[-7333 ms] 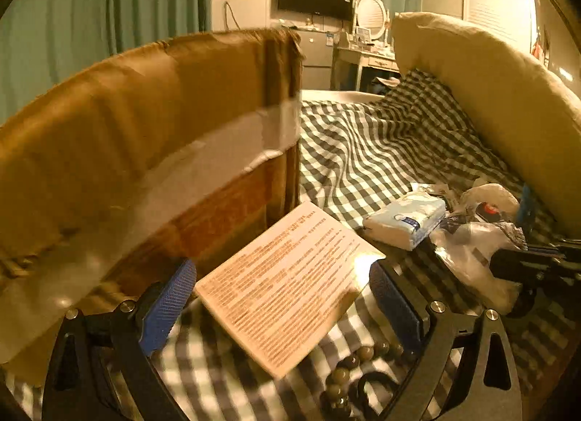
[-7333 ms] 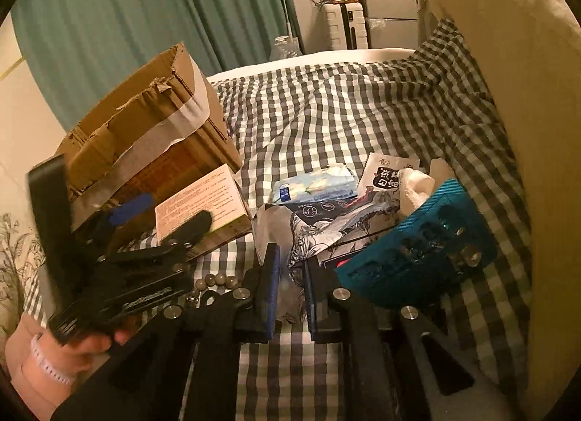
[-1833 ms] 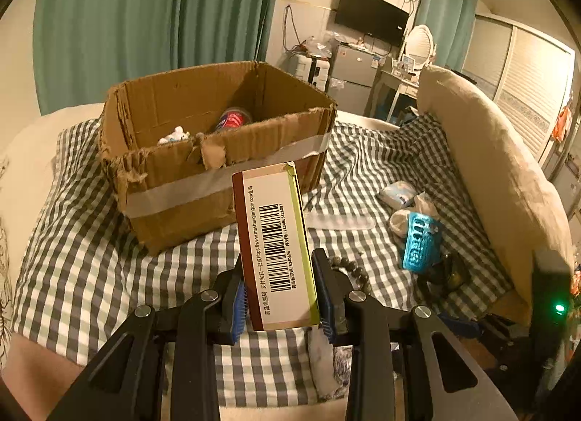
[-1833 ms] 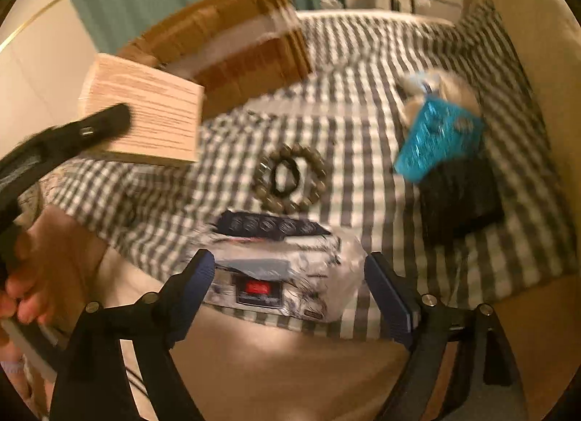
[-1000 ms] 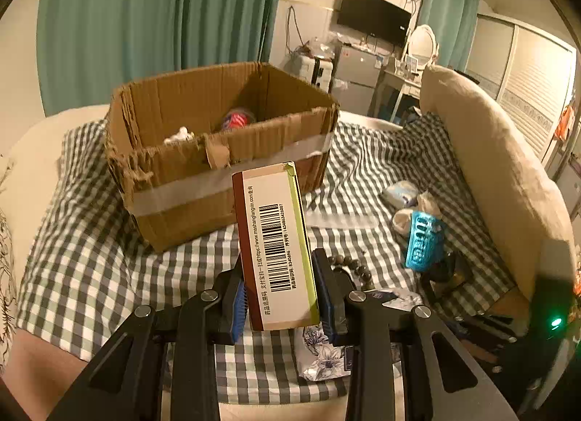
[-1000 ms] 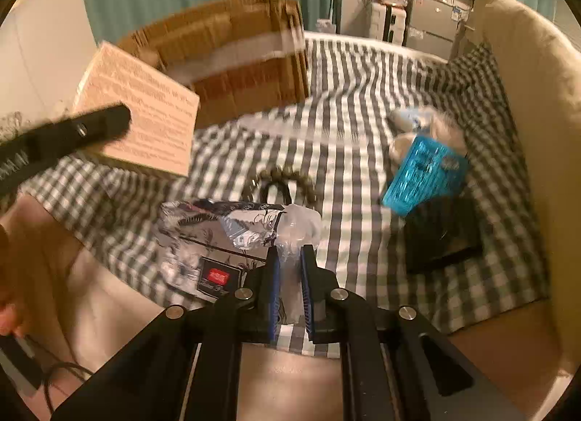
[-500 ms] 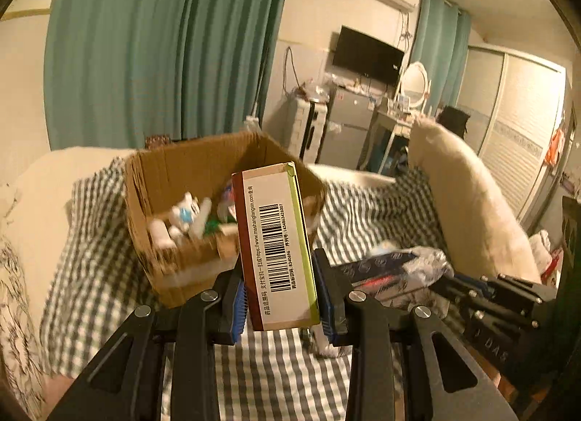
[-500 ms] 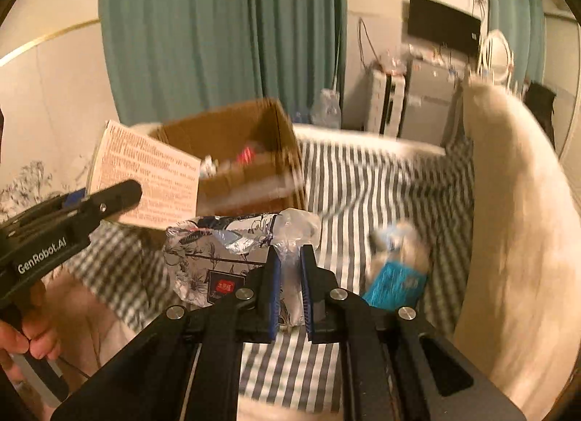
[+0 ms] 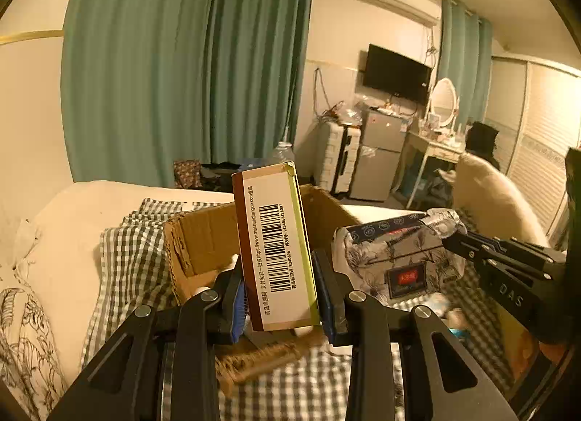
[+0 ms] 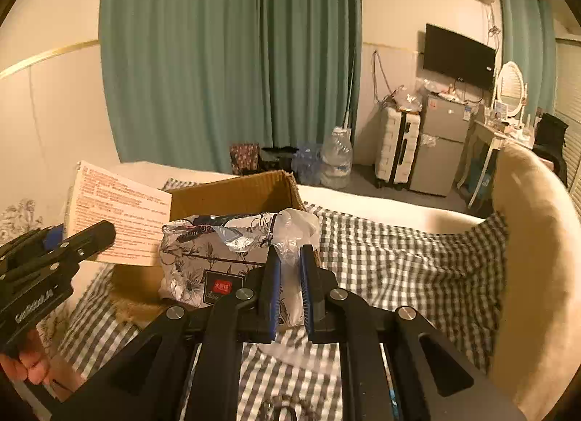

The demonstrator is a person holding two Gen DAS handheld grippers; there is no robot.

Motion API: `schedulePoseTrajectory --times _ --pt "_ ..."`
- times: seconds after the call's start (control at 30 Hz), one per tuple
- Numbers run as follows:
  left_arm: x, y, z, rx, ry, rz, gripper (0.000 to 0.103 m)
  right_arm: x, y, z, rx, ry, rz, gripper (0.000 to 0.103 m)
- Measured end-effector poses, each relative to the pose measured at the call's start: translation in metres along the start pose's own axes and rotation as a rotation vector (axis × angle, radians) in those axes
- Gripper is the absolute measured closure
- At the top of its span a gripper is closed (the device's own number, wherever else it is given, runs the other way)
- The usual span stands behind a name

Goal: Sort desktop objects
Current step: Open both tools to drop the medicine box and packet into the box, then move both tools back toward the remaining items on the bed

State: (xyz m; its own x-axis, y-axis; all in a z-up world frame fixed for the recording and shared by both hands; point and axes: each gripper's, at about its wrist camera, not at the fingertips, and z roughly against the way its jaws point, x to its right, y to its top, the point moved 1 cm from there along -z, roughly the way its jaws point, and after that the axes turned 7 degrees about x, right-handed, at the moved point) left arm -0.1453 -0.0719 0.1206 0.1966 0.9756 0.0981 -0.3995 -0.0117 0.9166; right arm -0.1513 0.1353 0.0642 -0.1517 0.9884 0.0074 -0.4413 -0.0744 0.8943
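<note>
My left gripper [image 9: 279, 306] clamps a barcoded carton [image 9: 274, 250] upright, and my right gripper [image 10: 288, 297] pinches the clear end of a flowered packet [image 10: 214, 254]. Just beyond both sits the open cardboard box [image 9: 203, 239] on the checked bedspread [image 10: 399, 257]. I should carry each fully over the rim before letting go, so neither catches the near wall.

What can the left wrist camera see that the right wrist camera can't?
Only the left wrist view shows the barcode on the end of the small box pinched in the left gripper.

Only the right wrist view shows that box's broad side full of small print, a big water bottle on the floor, and the right gripper from behind, shut on the clear plastic end of the flowery packet.

Both show the flowery packet, the cardboard box, the checked cloth, green curtains and the TV.
</note>
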Motion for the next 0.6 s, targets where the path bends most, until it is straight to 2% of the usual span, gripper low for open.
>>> schedulePoseTrajectory --times 0.2,0.23,0.27,0.3,0.33,0.37,0.4,0.43,0.6 --pt "-0.017 -0.014 -0.048 -0.036 0.025 0.018 0.070 -0.001 -0.006 -0.058 -0.062 0.009 -0.023 0.090" --pt "-0.019 -0.019 -0.056 -0.045 0.032 0.021 0.068 0.001 -0.008 -0.063 -0.064 0.015 -0.030 0.083" --pt "-0.020 -0.023 -0.059 -0.048 0.034 0.019 0.065 0.001 -0.010 -0.068 -0.065 0.025 -0.040 0.073" --pt "-0.020 -0.028 -0.063 -0.054 0.026 0.010 0.053 0.001 -0.012 -0.070 -0.063 0.032 -0.048 0.070" --pt "-0.020 -0.030 -0.064 -0.055 0.025 -0.002 0.039 0.003 -0.014 -0.071 -0.057 0.028 -0.052 0.062" --pt "-0.020 -0.033 -0.064 -0.054 0.032 -0.014 0.033 0.005 -0.016 -0.071 -0.050 0.015 -0.054 0.053" --pt "-0.019 -0.036 -0.063 -0.044 0.045 -0.031 0.025 0.008 -0.018 -0.070 -0.043 0.007 -0.054 0.051" --pt "-0.019 -0.038 -0.063 -0.038 0.050 -0.041 0.021 0.009 -0.020 -0.067 -0.035 0.000 -0.057 0.050" --pt "-0.018 -0.038 -0.049 -0.049 0.070 -0.041 0.020 0.028 -0.016 -0.040 -0.011 -0.033 -0.078 0.048"
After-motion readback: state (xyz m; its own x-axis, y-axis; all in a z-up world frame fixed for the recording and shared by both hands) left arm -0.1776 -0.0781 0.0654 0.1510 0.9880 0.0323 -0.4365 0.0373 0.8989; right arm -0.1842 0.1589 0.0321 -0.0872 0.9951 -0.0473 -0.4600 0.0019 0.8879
